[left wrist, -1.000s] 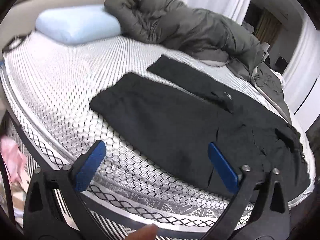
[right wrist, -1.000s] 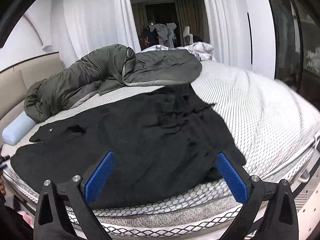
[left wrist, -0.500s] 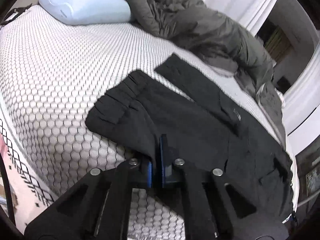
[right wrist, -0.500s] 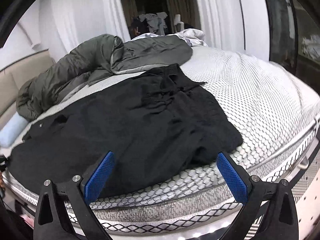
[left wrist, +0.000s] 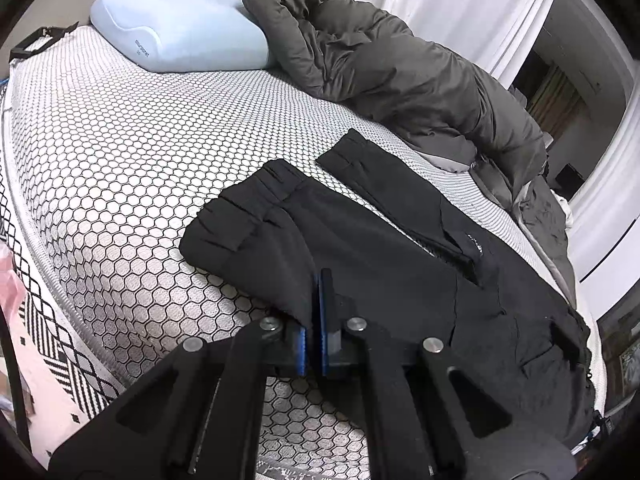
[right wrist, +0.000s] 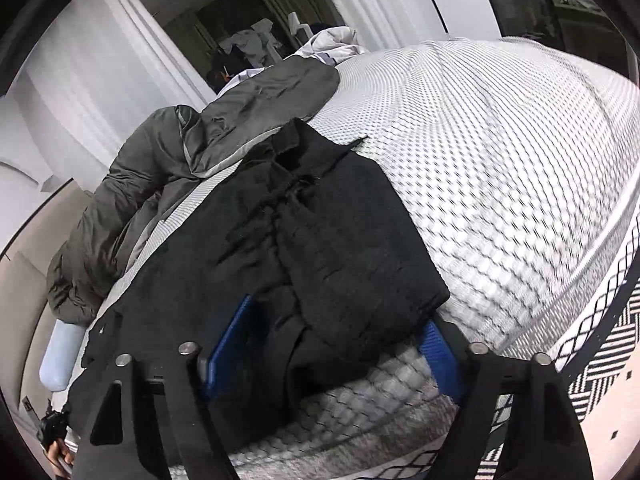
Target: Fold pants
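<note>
Black pants (left wrist: 384, 248) lie spread flat on a bed with a white honeycomb cover (left wrist: 120, 152). In the left wrist view both leg cuffs point toward the pillow. My left gripper (left wrist: 315, 320) is shut on the near edge of the nearer pant leg. In the right wrist view the waist end of the pants (right wrist: 320, 240) lies bunched near the bed's front edge. My right gripper (right wrist: 332, 348) is open, its blue pads on either side of the waist corner, with fabric between them.
A dark grey puffy jacket (left wrist: 392, 72) lies along the far side of the bed, touching the pants' far edge. A light blue pillow (left wrist: 176, 36) sits at the head. The mattress edge (right wrist: 592, 320) drops off at the front. White curtains (right wrist: 100, 92) hang behind.
My left gripper went from open to shut on the pant leg's edge. My right gripper moved forward and down, so its open pads now straddle the waist corner.
</note>
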Motion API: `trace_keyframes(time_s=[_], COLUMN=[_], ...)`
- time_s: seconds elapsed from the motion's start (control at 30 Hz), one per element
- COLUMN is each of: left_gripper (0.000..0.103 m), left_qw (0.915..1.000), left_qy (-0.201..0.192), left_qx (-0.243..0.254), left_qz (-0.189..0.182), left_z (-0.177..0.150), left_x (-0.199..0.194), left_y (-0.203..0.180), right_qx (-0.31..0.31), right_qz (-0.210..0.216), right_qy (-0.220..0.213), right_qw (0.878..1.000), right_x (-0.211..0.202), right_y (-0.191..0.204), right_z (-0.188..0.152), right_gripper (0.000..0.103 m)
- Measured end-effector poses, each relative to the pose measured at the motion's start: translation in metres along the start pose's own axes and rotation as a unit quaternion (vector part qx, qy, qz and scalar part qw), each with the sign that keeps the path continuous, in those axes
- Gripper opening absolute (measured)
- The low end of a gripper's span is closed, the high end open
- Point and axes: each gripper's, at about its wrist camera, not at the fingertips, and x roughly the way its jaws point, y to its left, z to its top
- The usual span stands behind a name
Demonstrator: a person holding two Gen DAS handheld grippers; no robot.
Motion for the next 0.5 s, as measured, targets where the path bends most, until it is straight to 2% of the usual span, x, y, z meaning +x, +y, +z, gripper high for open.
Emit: trace_keyframes(time_s=[0.03,0.07,0.1,0.13,0.23,0.37,0.4,0.47,0.5], left_gripper=[0.002,0.002,0.002,0.002,0.002,0.002,0.002,0.002,0.002], left_qw=[1.0,1.0,1.0,1.0,0.9998,0.9995,0.9994,0.9994,0.9993], left_qy=[-0.002,-0.004,-0.005,-0.005,0.005,0.016,0.019,0.019,0.02], left_qx=[0.002,0.003,0.004,0.003,0.001,0.025,0.024,0.016,0.012], left_qz=[0.001,0.001,0.003,0.002,-0.018,-0.012,-0.014,-0.024,-0.029], left_z=[-0.001,-0.002,-0.003,-0.004,-0.01,-0.015,-0.015,-0.015,-0.015], left_x=[-0.003,-0.004,-0.006,-0.007,-0.011,-0.008,-0.008,-0.009,-0.01], left_y=[0.0,-0.001,-0.001,-0.001,-0.001,-0.006,-0.005,0.0,0.002], right_qx=[-0.011,-0.019,-0.024,-0.027,-0.053,-0.024,-0.022,-0.014,-0.01], right_qz=[-0.008,-0.015,-0.013,-0.013,-0.038,-0.053,-0.051,-0.05,-0.045], right_qy=[0.01,0.017,0.018,0.015,-0.017,0.044,0.045,0.03,0.023], right_qw=[1.0,1.0,0.999,0.999,0.998,0.997,0.997,0.998,0.999], right_x=[0.001,0.001,-0.001,-0.005,-0.03,-0.012,-0.01,-0.02,-0.026], right_y=[0.006,0.01,0.013,0.015,0.014,-0.018,-0.018,-0.013,-0.012], right_z=[0.003,0.005,0.005,0.004,-0.001,-0.011,-0.012,-0.012,-0.011], right_gripper=[0.047,0.039,0.021,0.017,0.015,0.018,0.021,0.035,0.048])
